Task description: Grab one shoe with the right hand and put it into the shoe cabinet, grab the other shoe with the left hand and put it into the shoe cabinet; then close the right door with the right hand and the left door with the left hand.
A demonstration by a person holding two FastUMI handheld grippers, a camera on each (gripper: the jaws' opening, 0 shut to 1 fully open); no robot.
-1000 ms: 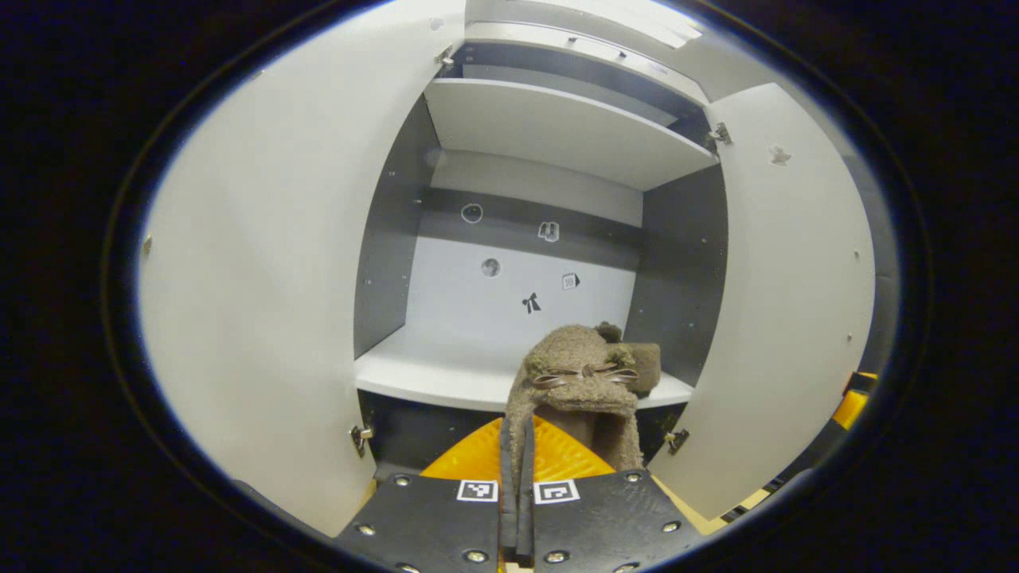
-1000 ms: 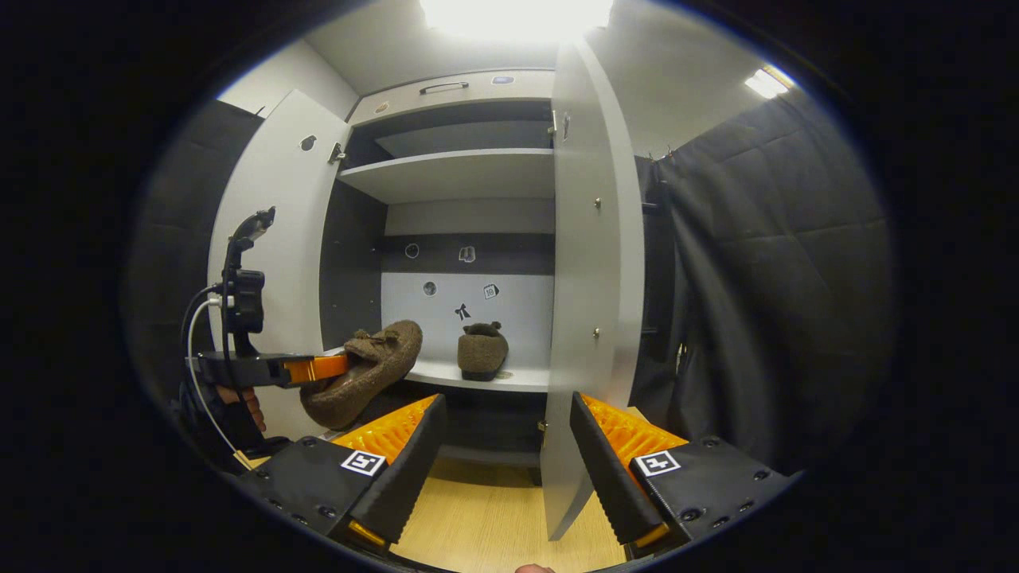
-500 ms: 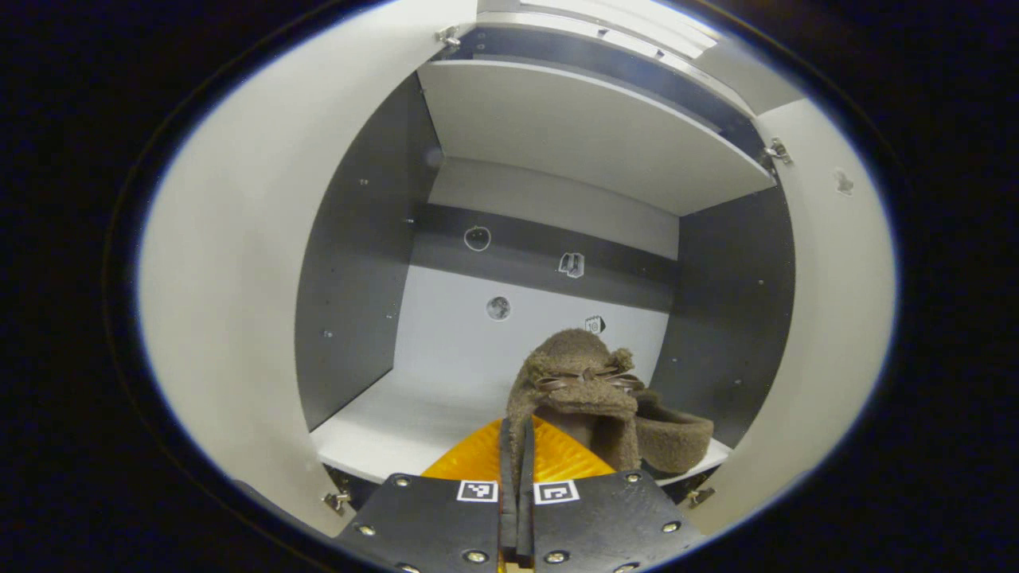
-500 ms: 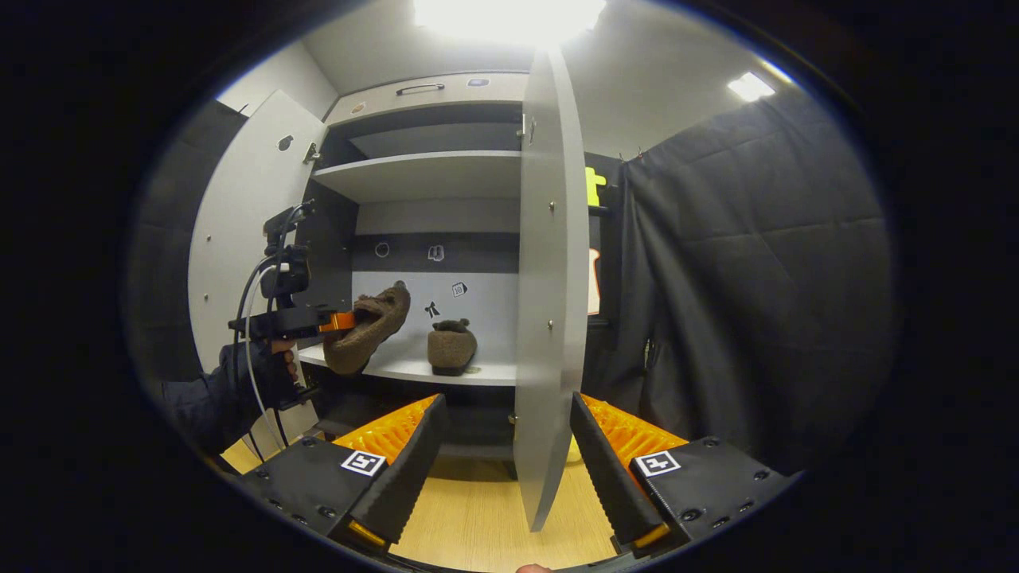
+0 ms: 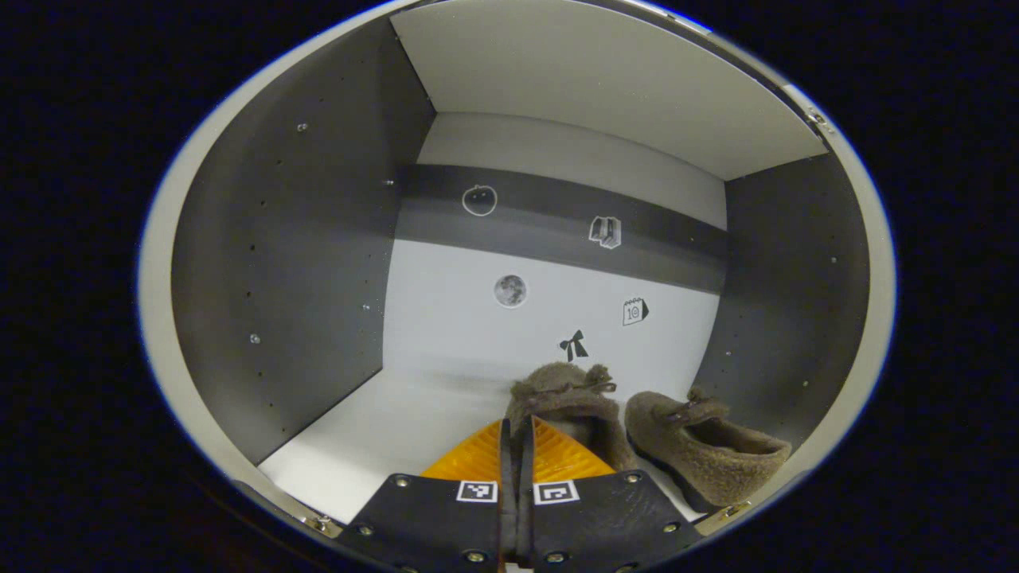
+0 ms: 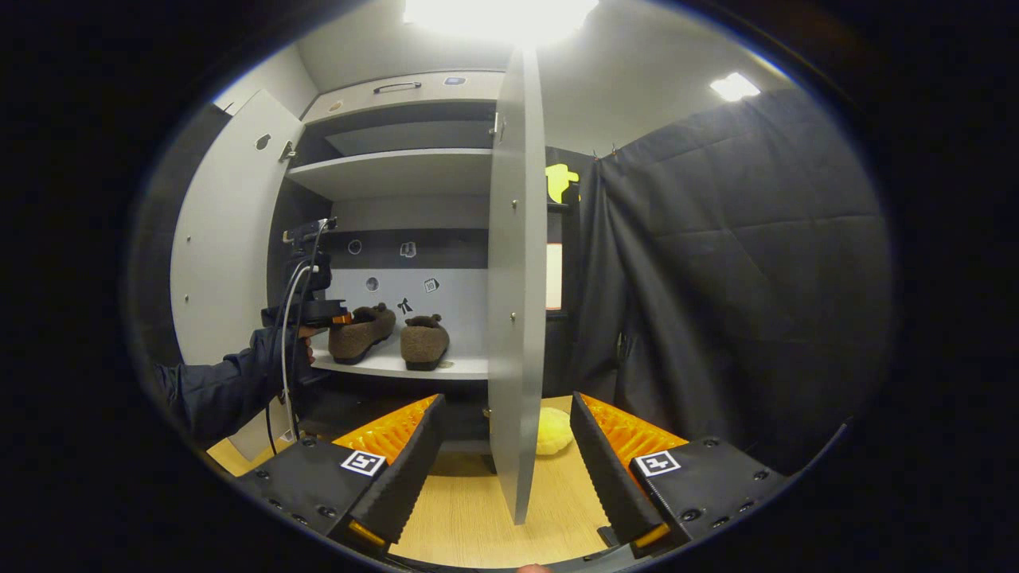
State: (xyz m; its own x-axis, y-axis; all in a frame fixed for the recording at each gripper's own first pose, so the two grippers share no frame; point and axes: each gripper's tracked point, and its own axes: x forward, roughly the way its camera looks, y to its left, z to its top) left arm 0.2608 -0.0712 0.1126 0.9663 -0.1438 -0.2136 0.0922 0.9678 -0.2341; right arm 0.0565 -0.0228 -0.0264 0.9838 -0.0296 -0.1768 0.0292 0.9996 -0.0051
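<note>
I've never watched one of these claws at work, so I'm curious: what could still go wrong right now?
1. The left claw grips the fuzzy brown slipper close beside the other brown slipper; pulling back could nudge either off the white shelf.
2. The right claw is open astride the grey right door's edge; a careless swing might knock it.
</note>
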